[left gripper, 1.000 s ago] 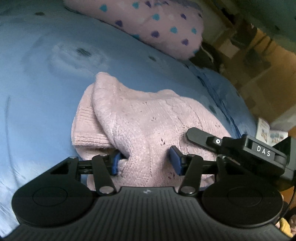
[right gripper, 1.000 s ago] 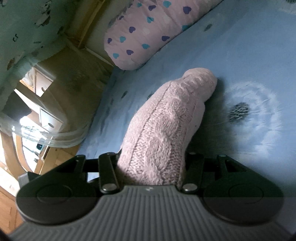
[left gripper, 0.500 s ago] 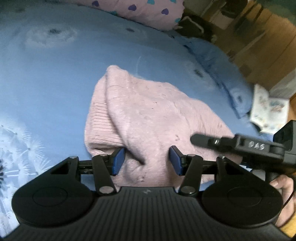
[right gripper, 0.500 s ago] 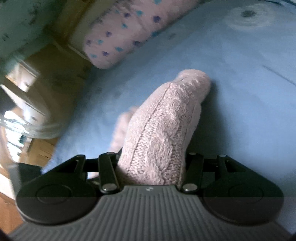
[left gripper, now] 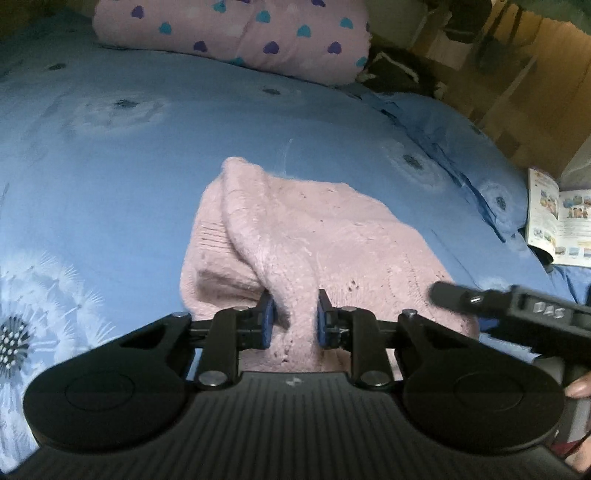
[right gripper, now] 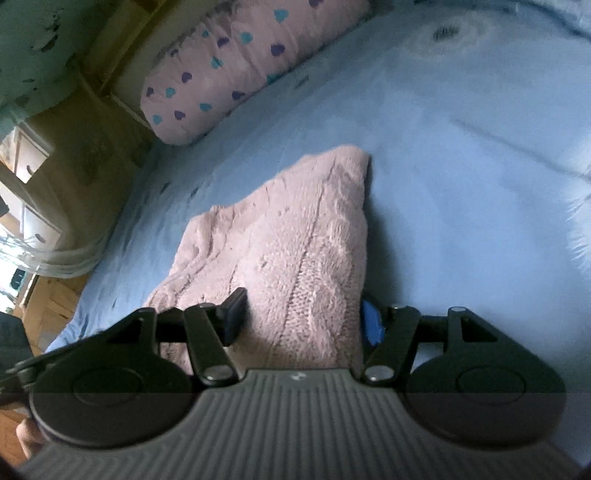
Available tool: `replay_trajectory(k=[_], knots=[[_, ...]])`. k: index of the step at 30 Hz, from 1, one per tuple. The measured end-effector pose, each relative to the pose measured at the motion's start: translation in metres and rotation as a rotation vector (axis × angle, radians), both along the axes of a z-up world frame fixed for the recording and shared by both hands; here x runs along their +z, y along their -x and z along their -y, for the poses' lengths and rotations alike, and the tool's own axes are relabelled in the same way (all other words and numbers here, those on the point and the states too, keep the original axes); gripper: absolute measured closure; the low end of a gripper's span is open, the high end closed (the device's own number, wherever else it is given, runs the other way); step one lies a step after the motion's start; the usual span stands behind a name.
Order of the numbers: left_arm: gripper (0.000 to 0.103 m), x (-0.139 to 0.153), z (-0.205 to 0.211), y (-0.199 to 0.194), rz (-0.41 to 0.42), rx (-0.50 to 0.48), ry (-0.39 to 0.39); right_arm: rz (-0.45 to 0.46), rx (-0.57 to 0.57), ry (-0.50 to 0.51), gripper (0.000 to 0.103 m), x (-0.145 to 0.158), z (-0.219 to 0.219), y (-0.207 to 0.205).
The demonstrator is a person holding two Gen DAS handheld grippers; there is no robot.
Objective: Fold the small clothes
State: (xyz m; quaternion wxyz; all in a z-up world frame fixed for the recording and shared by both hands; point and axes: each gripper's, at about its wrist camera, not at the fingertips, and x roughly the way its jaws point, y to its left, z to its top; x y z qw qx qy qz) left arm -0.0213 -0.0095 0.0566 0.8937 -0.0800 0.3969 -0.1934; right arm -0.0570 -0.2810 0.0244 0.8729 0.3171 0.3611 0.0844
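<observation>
**A:** Where does the sweater [left gripper: 306,236] sit for you right now?

**B:** It lies on the blue bed cover [left gripper: 110,177], toward the near edge of the bed, well short of the heart-print pillow [left gripper: 236,29] along the far edge. It is already doubled over, and its long axis runs from your tongs away toward that pillow.

**A:** And the left tongs [left gripper: 293,317]?

**B:** Narrow, and the jaws are closing at this moment. A raised ridge of knit stands between the blue pads [left gripper: 266,321], and they pinch it. That ridge is the folded edge on the left side of the garment as you look down the left camera.

**A:** The right tongs [right gripper: 303,321]?

**B:** Fairly wide, and the jaws are opening. The thick knit lies between them, but I judge the pads no longer press on it; the blue pad on the right stands just beside the cloth edge, and the dark one on the left rests against the top surface. In the left view you see that same tool reaching in over the near right corner of the sweater.

**A:** So what does the next move turn on?

**B:** Probably on the fact that the garment stretches straight ahead of both tools, with the near hem right under your hands. Your left hand has the only real hold, so it looks like the one to lead. If you pull before the right one is clear, the layers may slide apart.
</observation>
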Motion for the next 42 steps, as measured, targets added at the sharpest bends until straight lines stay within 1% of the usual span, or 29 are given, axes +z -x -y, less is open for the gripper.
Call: replay_trajectory(k=[4, 6, 8, 11, 13, 15, 16, 18, 21, 23, 25, 27, 29, 30, 31, 32, 35, 38, 42], knots=[[0.078, -0.006, -0.017, 0.005, -0.025, 0.048, -0.028, 0.094, -0.04, 0.077, 0.038, 0.016, 0.003, 0.02], [0.078, -0.012, -0.018, 0.004, -0.036, 0.06, -0.044, 0.125, -0.035, 0.13, 0.039, 0.019, 0.0, 0.026], [0.077, -0.014, -0.018, 0.004, -0.028, 0.059, -0.063, 0.111, -0.001, 0.158, 0.039, 0.014, -0.007, 0.023], [0.075, -0.013, -0.017, 0.008, -0.019, 0.064, -0.078, 0.052, 0.039, 0.165, 0.039, -0.004, -0.019, 0.015], [0.068, -0.009, -0.016, 0.014, -0.008, 0.069, -0.091, 0.031, 0.046, 0.172, 0.039, -0.012, -0.023, 0.013], [0.052, -0.005, -0.015, 0.021, 0.005, 0.067, -0.111, 0.036, 0.04, 0.181, 0.038, -0.007, -0.022, 0.016], [0.048, -0.003, -0.014, 0.026, 0.013, 0.071, -0.127, 0.046, 0.039, 0.2, 0.038, -0.003, -0.023, 0.018], [0.037, 0.0, -0.012, 0.036, 0.032, 0.071, -0.152, 0.082, 0.035, 0.252, 0.038, 0.005, -0.025, 0.027], [0.031, -0.001, -0.009, 0.052, 0.046, 0.044, -0.185, 0.116, 0.035, 0.304, 0.038, 0.011, -0.032, 0.041], [0.029, -0.007, -0.008, 0.06, 0.034, 0.038, -0.199, 0.113, 0.023, 0.349, 0.032, 0.013, -0.037, 0.047], [0.025, -0.015, -0.007, 0.067, 0.02, 0.035, -0.212, 0.116, 0.023, 0.385, 0.032, 0.015, -0.041, 0.054], [0.018, -0.024, -0.003, 0.072, 0.009, 0.036, -0.227, 0.116, 0.029, 0.413, 0.032, 0.015, -0.044, 0.061], [0.015, -0.031, 0.002, 0.074, 0.001, 0.034, -0.241, 0.107, 0.031, 0.45, 0.031, 0.012, -0.047, 0.065], [0.014, -0.034, 0.004, 0.075, 0.001, 0.031, -0.248, 0.103, 0.03, 0.471, 0.028, 0.009, -0.05, 0.066], [0.013, -0.037, 0.007, 0.075, 0.001, 0.029, -0.256, 0.097, 0.025, 0.493, 0.016, 0.006, -0.052, 0.066], [0.013, -0.041, 0.009, 0.075, -0.001, 0.026, -0.26, 0.091, 0.015, 0.518, 0.011, 0.003, -0.054, 0.068], [0.006, -0.048, 0.016, 0.074, 0.01, 0.035, -0.282, 0.075, 0.011, 0.576, 0.011, -0.009, -0.059, 0.073], [0.0, -0.053, 0.025, 0.074, 0.014, 0.046, -0.318, 0.063, 0.028, 0.586, 0.011, -0.017, -0.063, 0.07], [0.0, -0.056, 0.028, 0.075, 0.016, 0.066, -0.335, 0.063, 0.02, 0.586, 0.01, -0.022, -0.064, 0.068]])
